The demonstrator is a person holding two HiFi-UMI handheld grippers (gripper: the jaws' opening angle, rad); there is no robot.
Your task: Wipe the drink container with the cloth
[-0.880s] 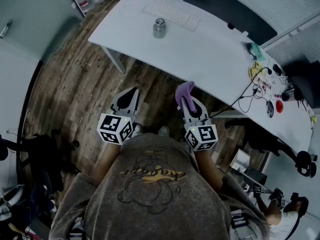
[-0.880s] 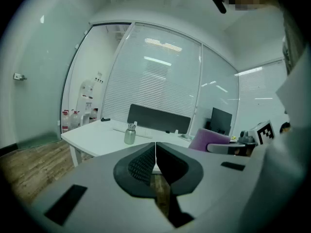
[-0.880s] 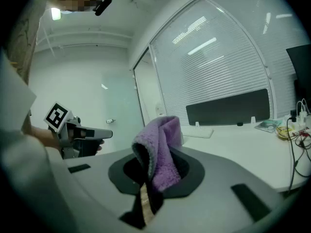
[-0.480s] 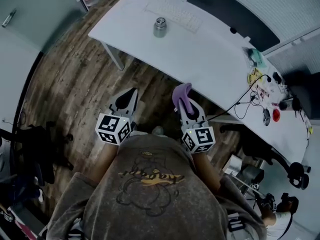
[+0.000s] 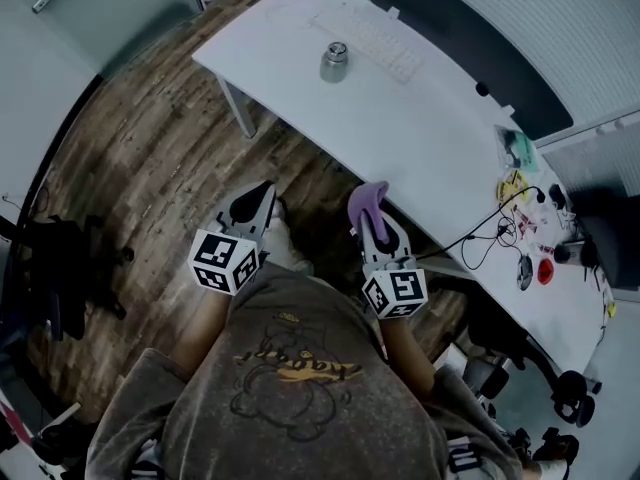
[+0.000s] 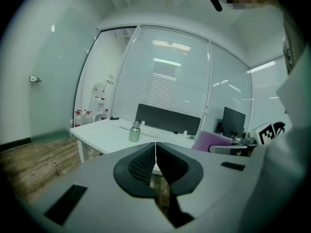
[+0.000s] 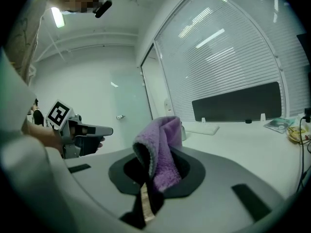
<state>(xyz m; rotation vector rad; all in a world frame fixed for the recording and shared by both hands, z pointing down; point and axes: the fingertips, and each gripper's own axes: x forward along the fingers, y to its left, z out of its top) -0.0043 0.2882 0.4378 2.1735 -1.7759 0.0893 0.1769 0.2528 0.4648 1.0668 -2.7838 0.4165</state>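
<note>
A small metal drink container point(image 5: 334, 63) point(image 6: 134, 131) stands upright on the white desk point(image 5: 430, 118), near the keyboard point(image 5: 365, 38). My right gripper point(image 5: 366, 206) point(image 7: 156, 161) is shut on a folded purple cloth point(image 5: 367, 200) point(image 7: 160, 149) that sticks up out of its jaws. It hangs just off the desk's near edge. My left gripper point(image 5: 252, 204) point(image 6: 155, 159) is shut with nothing in it, over the wooden floor, well short of the container. In the left gripper view the cloth point(image 6: 212, 141) shows at the right.
A dark monitor point(image 5: 470, 53) runs along the desk's far side. Cables, papers and small items point(image 5: 525, 218) crowd the desk's right end. A desk leg point(image 5: 236, 118) stands at the left corner. Office chairs point(image 5: 60, 288) sit at the left and lower right. Glass walls enclose the room.
The view has shifted a little, so the desk and container sit slightly further right and up. Both grippers hold the same pose, and the cloth stays in the right one.
</note>
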